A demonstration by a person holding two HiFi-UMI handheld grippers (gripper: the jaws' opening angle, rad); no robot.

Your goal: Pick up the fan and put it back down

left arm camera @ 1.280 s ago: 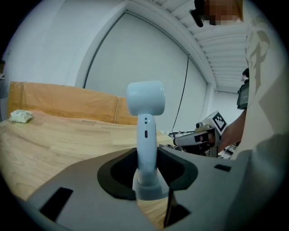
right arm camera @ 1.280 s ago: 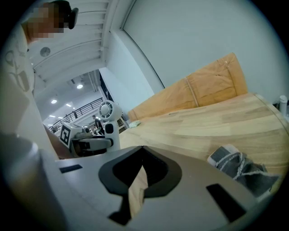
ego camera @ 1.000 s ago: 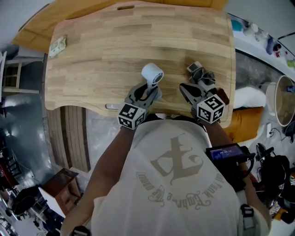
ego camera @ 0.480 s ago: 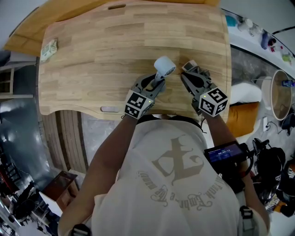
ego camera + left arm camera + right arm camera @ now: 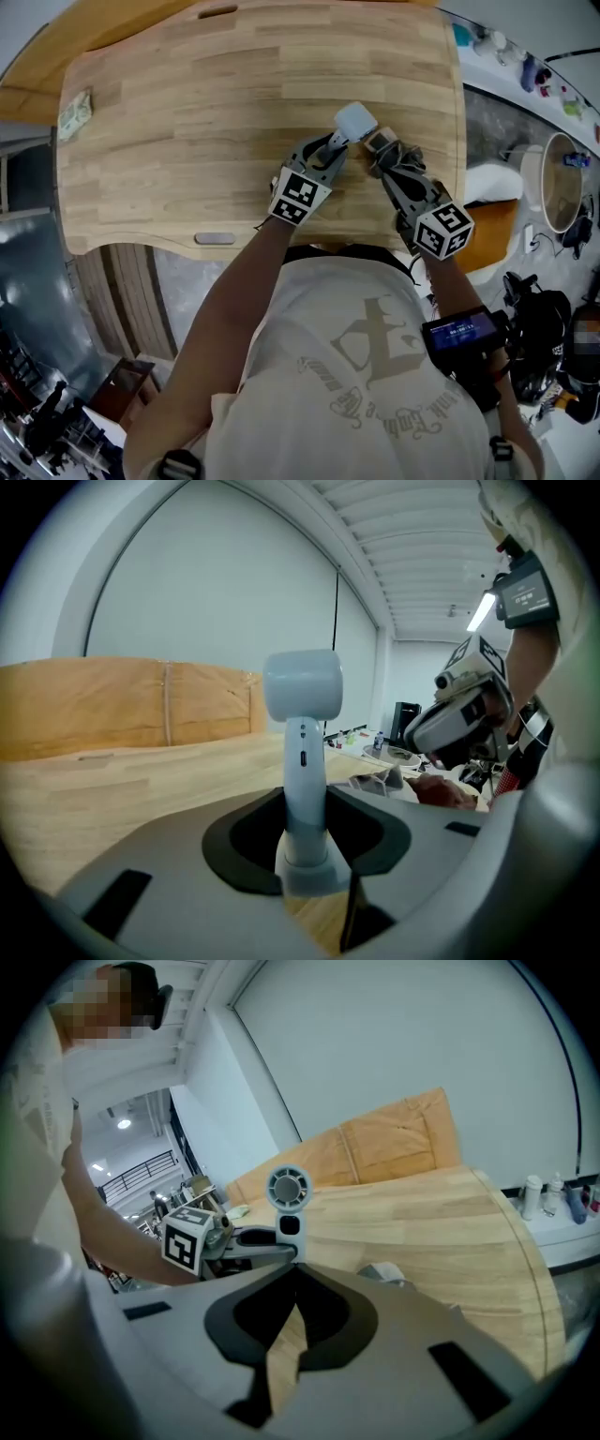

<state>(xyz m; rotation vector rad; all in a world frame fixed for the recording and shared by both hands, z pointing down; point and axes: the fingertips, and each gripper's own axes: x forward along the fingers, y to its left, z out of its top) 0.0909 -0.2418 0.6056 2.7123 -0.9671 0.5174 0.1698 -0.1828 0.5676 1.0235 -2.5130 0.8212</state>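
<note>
A white hand-held fan (image 5: 354, 120) stands upright over the wooden table (image 5: 206, 141), right of its middle. My left gripper (image 5: 333, 150) is shut on the fan's handle (image 5: 305, 789), low down near its base, and the round head (image 5: 302, 694) rises above the jaws. Whether the base touches the wood I cannot tell. My right gripper (image 5: 380, 148) is just to the right of the fan, shut with nothing in it. In the right gripper view the fan (image 5: 287, 1188) faces me beyond my touching jaw tips (image 5: 295, 1267), with the left gripper (image 5: 246, 1243) reaching in from the left.
A small grey crumpled thing (image 5: 386, 141) lies by the right gripper's tips. A folded greenish packet (image 5: 75, 112) sits at the table's far left corner. The table's right edge (image 5: 461, 131) borders a counter with small bottles (image 5: 553, 1194). An orange board (image 5: 394, 1147) lies behind.
The left gripper has carried the fan forward and to the right, up beside the right gripper's tips. The right gripper has shifted slightly forward.
</note>
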